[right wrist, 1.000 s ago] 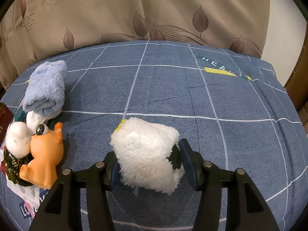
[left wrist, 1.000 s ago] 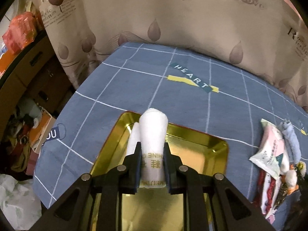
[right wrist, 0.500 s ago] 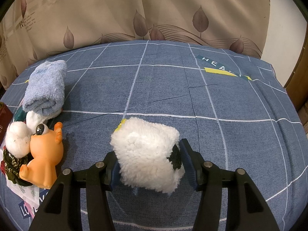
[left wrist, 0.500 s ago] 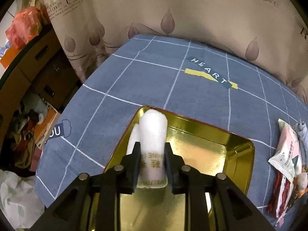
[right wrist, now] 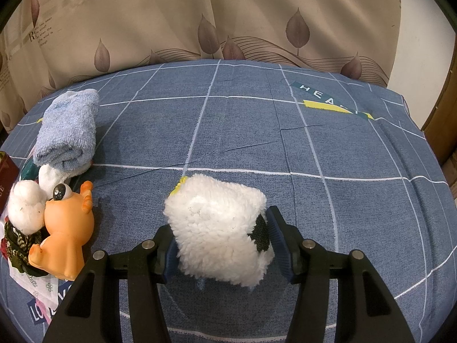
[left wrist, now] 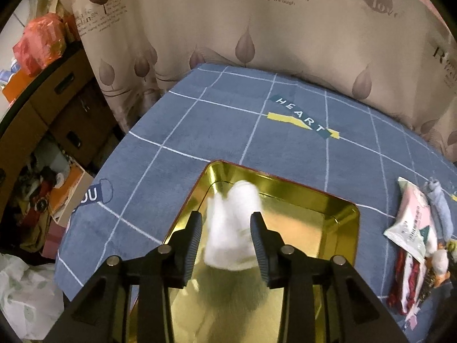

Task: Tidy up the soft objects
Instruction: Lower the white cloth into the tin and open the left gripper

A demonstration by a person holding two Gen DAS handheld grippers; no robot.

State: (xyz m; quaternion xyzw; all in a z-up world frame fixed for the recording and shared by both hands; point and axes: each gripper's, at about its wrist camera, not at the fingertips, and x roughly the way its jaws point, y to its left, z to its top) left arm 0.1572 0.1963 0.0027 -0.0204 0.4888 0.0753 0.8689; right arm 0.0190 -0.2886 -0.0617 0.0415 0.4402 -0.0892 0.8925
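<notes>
Left wrist view
Left gripper (left wrist: 227, 227): jaws spread apart, holding nothing; gaps show on both sides of the roll.
White roll (left wrist: 232, 225): one, blurred, lying between the two fingers over the gold tray, nearer the tray's left edge; whether it rests on the tray floor cannot be told.
Gold tray (left wrist: 328, 225): one, on the blue cloth (left wrist: 200, 131), directly below the jaws.
Pile at right edge: one pink-and-white packet (left wrist: 411, 223), one blue towel (left wrist: 441, 208) just behind it, a dark red wrapper (left wrist: 400, 280) below; smaller bits too small to name.
Only here: the tray, the white roll, the packet, and cluttered shelves (left wrist: 57, 108) off the cloth's left side.

Right wrist view
Right gripper (right wrist: 220, 245): jaws clamped on a fluffy white toy (right wrist: 217, 228), both pads pressed into its sides.
Fluffy white toy: one, with a black patch by the right pad and a yellow tip at its far left corner, sitting between the fingers above the cloth (right wrist: 285, 143).
Left side: one rolled blue towel (right wrist: 68, 134), one orange rubber toy (right wrist: 65, 225) touching one white pompom (right wrist: 24, 205), well apart from the jaws.
Only here: the fluffy toy and the orange toy seen whole.
</notes>
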